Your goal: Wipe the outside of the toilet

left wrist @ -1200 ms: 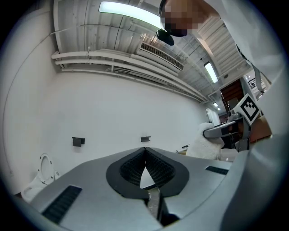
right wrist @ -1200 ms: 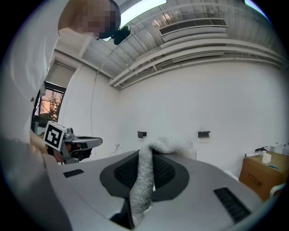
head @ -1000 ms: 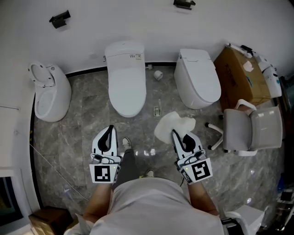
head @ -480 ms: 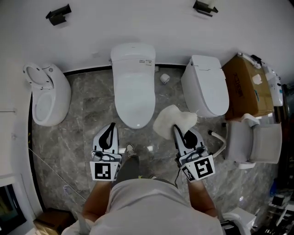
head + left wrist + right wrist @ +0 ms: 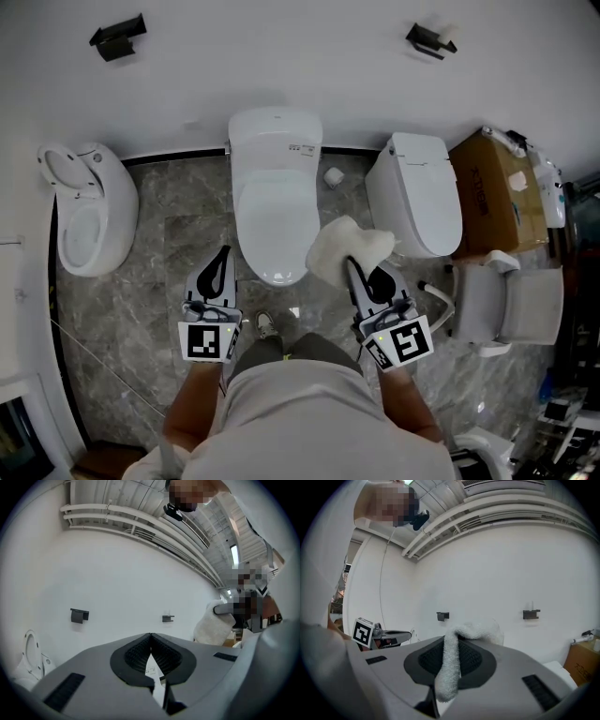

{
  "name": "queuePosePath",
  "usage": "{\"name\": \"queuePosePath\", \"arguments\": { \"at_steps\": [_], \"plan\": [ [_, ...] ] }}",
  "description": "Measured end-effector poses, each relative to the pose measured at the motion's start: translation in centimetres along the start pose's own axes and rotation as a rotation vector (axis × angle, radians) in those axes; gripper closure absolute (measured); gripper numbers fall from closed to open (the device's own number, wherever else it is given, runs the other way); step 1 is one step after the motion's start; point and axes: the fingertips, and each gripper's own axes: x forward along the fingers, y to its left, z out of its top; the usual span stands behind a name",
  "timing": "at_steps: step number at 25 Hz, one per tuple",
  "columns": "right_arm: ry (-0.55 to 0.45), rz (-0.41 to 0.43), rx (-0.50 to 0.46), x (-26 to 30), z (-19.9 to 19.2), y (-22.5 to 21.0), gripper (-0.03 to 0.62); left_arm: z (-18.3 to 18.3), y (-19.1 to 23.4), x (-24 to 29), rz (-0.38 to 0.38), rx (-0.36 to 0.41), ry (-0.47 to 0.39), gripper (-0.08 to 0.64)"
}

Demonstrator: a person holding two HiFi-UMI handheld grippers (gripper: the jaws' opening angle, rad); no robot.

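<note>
Toilet: the white closed-lid ceramic toilet [image 5: 273, 211] stands straight ahead of me, its back to the wall.
Change: over the last second I have stepped in, and the toilet has come from up and left of my hands to the centre between them.
Right claw: my right gripper [image 5: 354, 265] is clamped on a white fluffy terry cloth [image 5: 345, 246]. The cloth now overlaps the toilet's right front edge in the head view; before, it hung over the floor to the toilet's right. I cannot tell whether it touches.
Left claw: my left gripper [image 5: 222, 255] has its jaws pressed together on nothing, just left of the toilet's front.
Meaning: the approach looks done and wiping has not begun, I judge. The toilet's right flank is nearest the cloth.
</note>
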Motion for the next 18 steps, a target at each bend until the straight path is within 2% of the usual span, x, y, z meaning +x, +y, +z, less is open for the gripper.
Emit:
{"name": "queuePosePath", "arguments": {
  "at_steps": [6, 11, 18],
  "plan": [
    [0.004, 0.05, 0.005, 3.1, 1.4, -0.5, 0.522, 2.1, 0.6, 3.0, -0.014, -0.011, -0.039, 0.541],
    [0.007, 0.172, 0.041, 4.9, 1.1, -2.6, 0.523, 3.1, -1.5, 5.9, -0.005, -0.007, -0.067, 0.541],
    [0.029, 0.295, 0.013, 8.8, 1.6, -6.5, 0.523, 3.9, -3.1, 9.9, 0.079, -0.008, -0.059, 0.541]
  ]
}}
